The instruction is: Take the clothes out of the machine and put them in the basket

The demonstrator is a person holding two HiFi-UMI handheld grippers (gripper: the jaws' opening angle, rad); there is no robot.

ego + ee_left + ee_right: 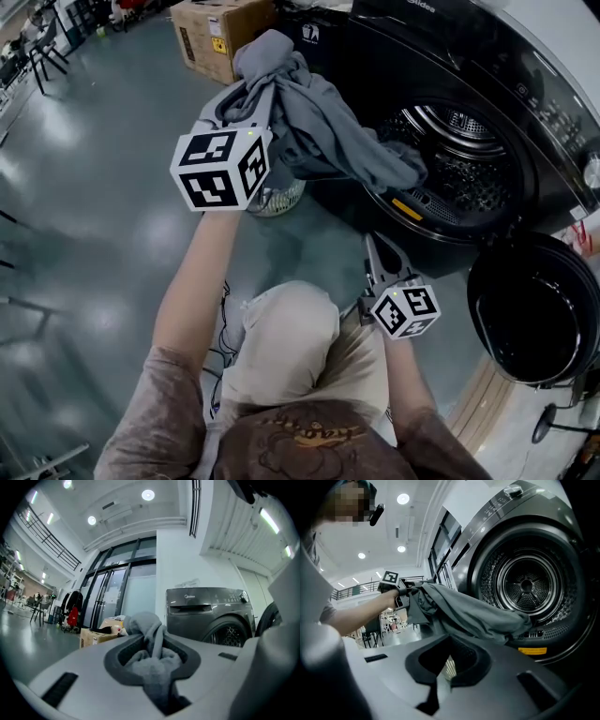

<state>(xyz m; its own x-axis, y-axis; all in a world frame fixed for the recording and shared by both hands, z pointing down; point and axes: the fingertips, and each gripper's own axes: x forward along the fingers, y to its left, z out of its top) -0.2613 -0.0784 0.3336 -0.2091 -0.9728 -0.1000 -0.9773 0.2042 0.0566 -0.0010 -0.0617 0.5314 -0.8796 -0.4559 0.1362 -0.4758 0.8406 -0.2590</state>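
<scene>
Head view: left tongs point(242, 112) clenched on a bunched fold of the grey soft cloth garment point(319, 122) and held high. The rest of the garment hangs in a long sag to the right, its far end resting on the lower lip of the round steel drum point(459, 155) of the dark front-loading machine point(525, 112). Left gripper view confirms it, with cloth packed between the jaws and spilling over their tips. Right tongs point(375, 251) are low and nearer the person, jaws drawn together on nothing; the right gripper view shows only a thin slit between them. The white ribbed basket point(279, 199) stands on the floor just beside the machine, below the hanging cloth and partly hidden by it. Judged handling: light, limp, no stiffness, so it will drape and trail wherever unsupported. The trailing end could drag on the drum lip or miss the basket rim. The grip on a gathered fold looks sound; a second hold at the end by the drum would suit the right tongs. The round dark glass door point(534, 309) hangs open at lower right. The glossy grey-green floor point(84, 187) looks smooth and reflective. The room is a large hall with ceiling spotlights and a tall glazed front, and a brown cardboard box point(211, 33) sits behind
</scene>
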